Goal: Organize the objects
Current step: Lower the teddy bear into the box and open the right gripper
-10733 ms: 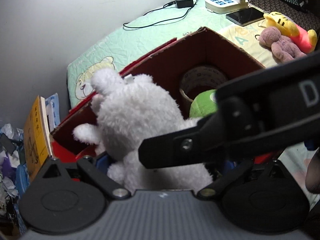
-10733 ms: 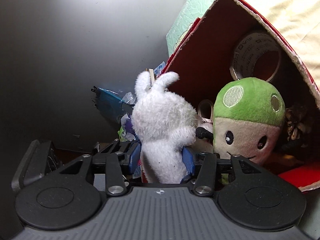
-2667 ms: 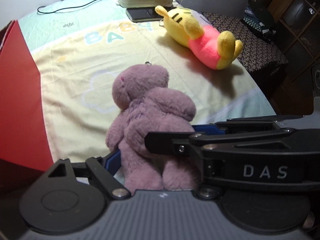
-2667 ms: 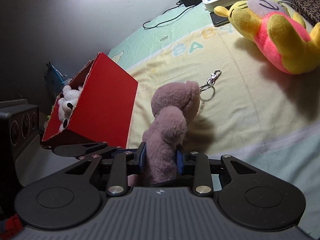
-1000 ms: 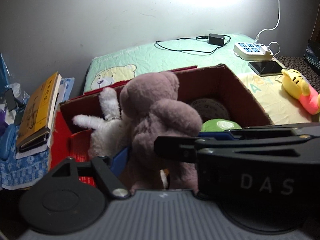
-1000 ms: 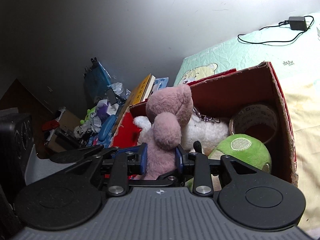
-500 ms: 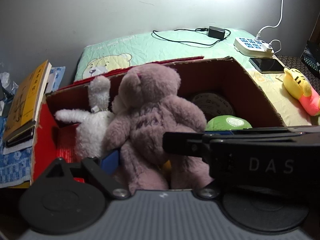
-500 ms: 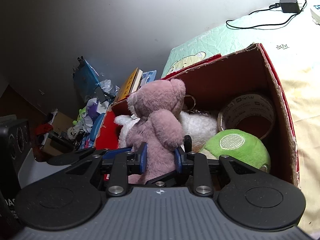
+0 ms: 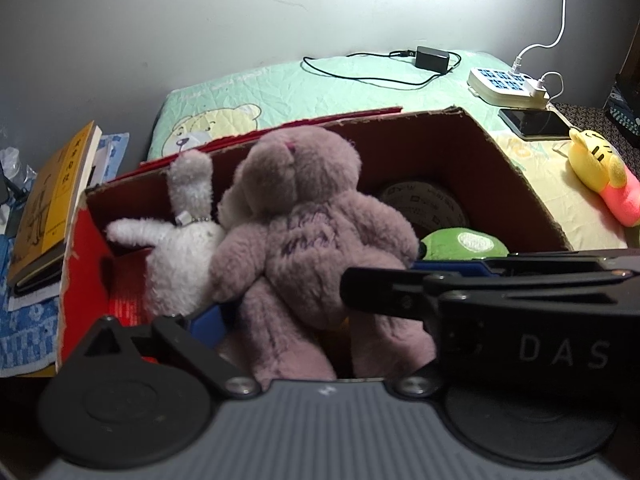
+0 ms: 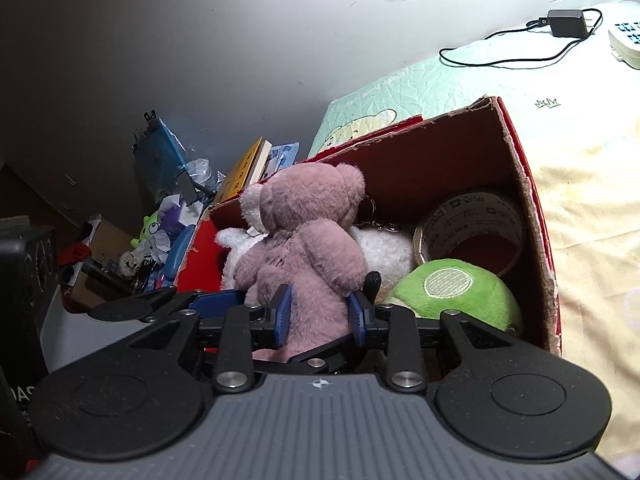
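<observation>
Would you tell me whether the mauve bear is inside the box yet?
Partly: the mauve bear is upright over the box, gripped by the right tool.

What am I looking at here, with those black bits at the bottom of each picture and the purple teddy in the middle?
No robot here: a person holds a two-finger clamp in each hand, and each clamp carries a wide-angle camera looking along its fingers. The black parts at the bottom are the clamps themselves.

In the right clamp's picture, the right gripper is shut on the purple bear, its blue pads pressing the bear's lower body.

In the left clamp's picture, the left gripper also sits around the bear, but I cannot tell whether it is gripping.

The bear is over a red cardboard box on a bed, above a white plush, a green plush and a tape roll. A yellow plush lies outside on the bedsheet.
</observation>
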The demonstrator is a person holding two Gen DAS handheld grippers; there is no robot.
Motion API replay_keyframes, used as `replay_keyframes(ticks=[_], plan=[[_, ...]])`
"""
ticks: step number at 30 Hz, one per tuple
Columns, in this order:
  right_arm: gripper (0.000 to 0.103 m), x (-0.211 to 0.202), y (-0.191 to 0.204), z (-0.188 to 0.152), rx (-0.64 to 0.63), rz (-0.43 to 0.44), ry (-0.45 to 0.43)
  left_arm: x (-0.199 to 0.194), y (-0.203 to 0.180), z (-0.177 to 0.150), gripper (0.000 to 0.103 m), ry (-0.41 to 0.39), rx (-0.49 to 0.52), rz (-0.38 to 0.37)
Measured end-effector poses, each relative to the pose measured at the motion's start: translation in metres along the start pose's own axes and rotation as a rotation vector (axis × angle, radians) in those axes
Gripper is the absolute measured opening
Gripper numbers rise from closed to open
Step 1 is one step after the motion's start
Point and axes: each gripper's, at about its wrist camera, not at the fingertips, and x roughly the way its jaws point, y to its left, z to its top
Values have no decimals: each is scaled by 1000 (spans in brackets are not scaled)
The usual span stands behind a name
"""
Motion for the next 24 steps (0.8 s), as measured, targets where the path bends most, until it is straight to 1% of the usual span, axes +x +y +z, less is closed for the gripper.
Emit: replay_keyframes(ticks=[8, 12, 24], plan=[[34, -9, 0, -3, 3, -9, -13, -2, -2, -1, 101, 10, -9, 13], [37, -12, -1, -4, 8, -20, -18, -3, -3, -1, 101, 11, -11, 23], [37, -15, -3, -8, 22, -17, -31, -3, -4, -5, 103, 7, -27, 41]])
